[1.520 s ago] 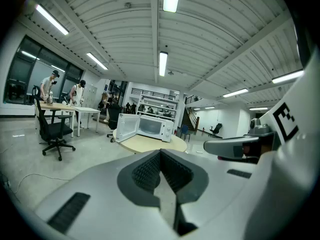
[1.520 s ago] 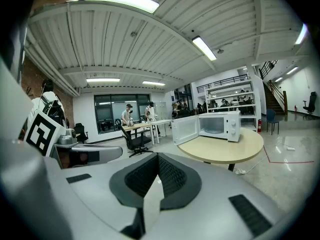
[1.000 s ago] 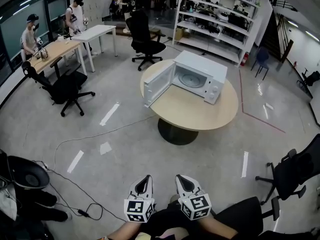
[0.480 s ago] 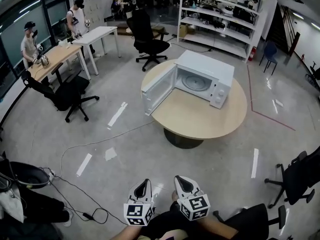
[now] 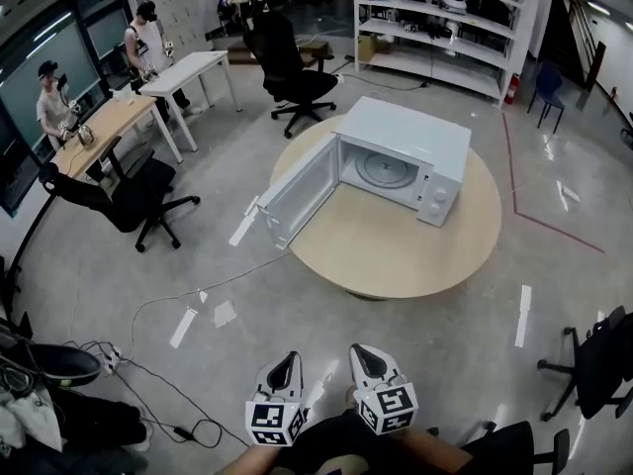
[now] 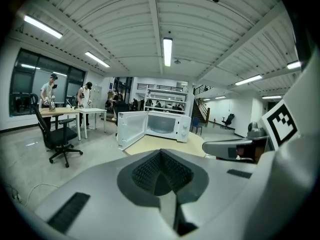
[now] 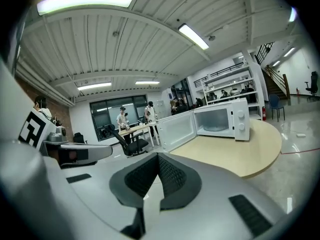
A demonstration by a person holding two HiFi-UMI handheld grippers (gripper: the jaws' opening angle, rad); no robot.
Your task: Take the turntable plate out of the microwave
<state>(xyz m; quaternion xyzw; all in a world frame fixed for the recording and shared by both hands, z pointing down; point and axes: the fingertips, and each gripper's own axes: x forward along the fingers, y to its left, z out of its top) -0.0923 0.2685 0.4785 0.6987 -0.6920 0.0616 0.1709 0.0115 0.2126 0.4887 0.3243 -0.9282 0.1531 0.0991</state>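
A white microwave (image 5: 413, 151) stands on a round wooden table (image 5: 396, 245), its door (image 5: 297, 191) swung wide open to the left. The round glass turntable plate (image 5: 386, 169) lies flat inside the cavity. Both grippers are low in the head view, well short of the table and over the floor. My left gripper (image 5: 285, 358) is shut with nothing in it, and so is my right gripper (image 5: 362, 352). The left gripper view has the microwave (image 6: 162, 125) far ahead past its closed jaws. The right gripper view has it (image 7: 220, 118) ahead to the right.
A black office chair (image 5: 124, 194) stands left of the table and another (image 5: 289, 77) behind it. Two people stand at desks (image 5: 129, 107) on the far left. Shelving (image 5: 445, 28) lines the back wall. A cable (image 5: 148, 364) trails over the floor; another chair (image 5: 598, 364) is at the right.
The table and microwave have come nearer and grown larger in the head view. Both grippers keep their place at the bottom of the view and stay shut.
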